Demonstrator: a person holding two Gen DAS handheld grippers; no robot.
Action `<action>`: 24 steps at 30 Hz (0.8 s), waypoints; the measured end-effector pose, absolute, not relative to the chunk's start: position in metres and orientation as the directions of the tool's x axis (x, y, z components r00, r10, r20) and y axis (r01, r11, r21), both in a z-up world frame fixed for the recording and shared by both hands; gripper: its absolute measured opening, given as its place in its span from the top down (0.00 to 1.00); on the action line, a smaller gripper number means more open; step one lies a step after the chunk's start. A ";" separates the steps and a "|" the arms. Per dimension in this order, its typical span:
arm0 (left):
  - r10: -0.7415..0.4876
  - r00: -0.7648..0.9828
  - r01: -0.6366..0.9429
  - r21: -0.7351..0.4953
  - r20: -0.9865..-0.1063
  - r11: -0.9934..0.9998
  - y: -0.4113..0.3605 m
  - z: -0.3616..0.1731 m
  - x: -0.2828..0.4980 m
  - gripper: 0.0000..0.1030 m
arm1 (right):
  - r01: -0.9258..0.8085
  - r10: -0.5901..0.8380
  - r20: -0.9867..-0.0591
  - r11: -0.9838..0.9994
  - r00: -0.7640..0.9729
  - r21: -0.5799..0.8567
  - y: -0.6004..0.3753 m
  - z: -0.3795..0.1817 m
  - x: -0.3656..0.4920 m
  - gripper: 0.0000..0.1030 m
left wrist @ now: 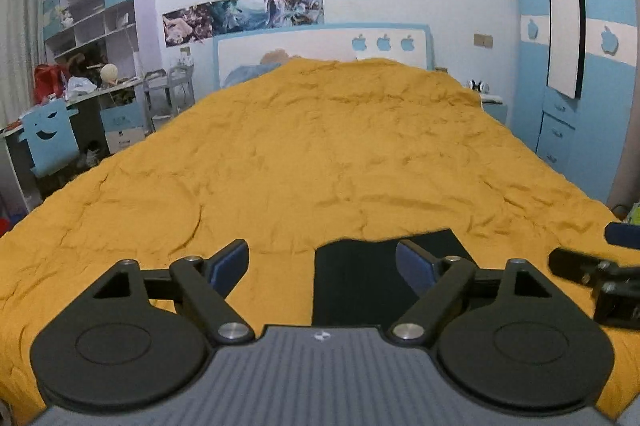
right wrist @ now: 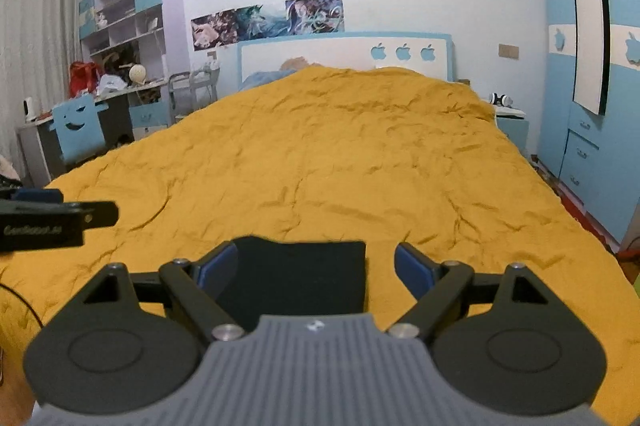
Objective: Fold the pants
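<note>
matt black cloth pants; crinkled mustard cloth quilt; glossy wardrobe.

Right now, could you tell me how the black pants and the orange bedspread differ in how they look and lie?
The pants are black and smooth; the bedspread is orange and wrinkled all over. The pants are a small, flat, folded patch with straight edges near the foot of the bed, while the bedspread covers the whole bed up to the headboard. Both lie flat, and neither is held: the left gripper and right gripper are open.
</note>
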State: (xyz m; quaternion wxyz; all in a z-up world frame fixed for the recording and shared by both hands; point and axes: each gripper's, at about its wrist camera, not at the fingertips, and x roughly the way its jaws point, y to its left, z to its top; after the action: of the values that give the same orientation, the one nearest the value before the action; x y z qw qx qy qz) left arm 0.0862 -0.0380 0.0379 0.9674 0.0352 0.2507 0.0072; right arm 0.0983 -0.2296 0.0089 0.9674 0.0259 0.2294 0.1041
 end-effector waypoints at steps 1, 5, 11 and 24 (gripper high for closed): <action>0.026 0.869 0.009 0.068 -0.494 0.998 -0.040 0.035 0.086 0.05 | -0.191 0.215 -0.443 0.977 0.870 0.097 -0.228 0.005 0.093 0.20; 0.009 0.841 0.019 0.047 -0.541 0.999 -0.043 0.020 0.081 0.05 | -0.209 0.227 -0.492 0.974 0.841 0.091 -0.220 -0.016 0.083 0.20; 0.002 0.782 0.031 0.042 -0.623 0.999 -0.044 -0.016 0.078 0.05 | -0.207 0.223 -0.568 0.974 0.793 0.093 -0.213 -0.054 0.080 0.20; -0.006 0.739 0.039 0.034 -0.674 0.999 -0.043 -0.041 0.070 0.05 | -0.162 0.192 -0.630 0.981 0.753 0.105 -0.216 -0.087 0.083 0.20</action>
State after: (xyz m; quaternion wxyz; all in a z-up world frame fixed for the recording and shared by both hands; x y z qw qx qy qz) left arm 0.0703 -0.0431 -0.0408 0.9321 0.0228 0.3614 -0.0119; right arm 0.0830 -0.2158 -0.0868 0.9359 0.0219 0.3387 0.0946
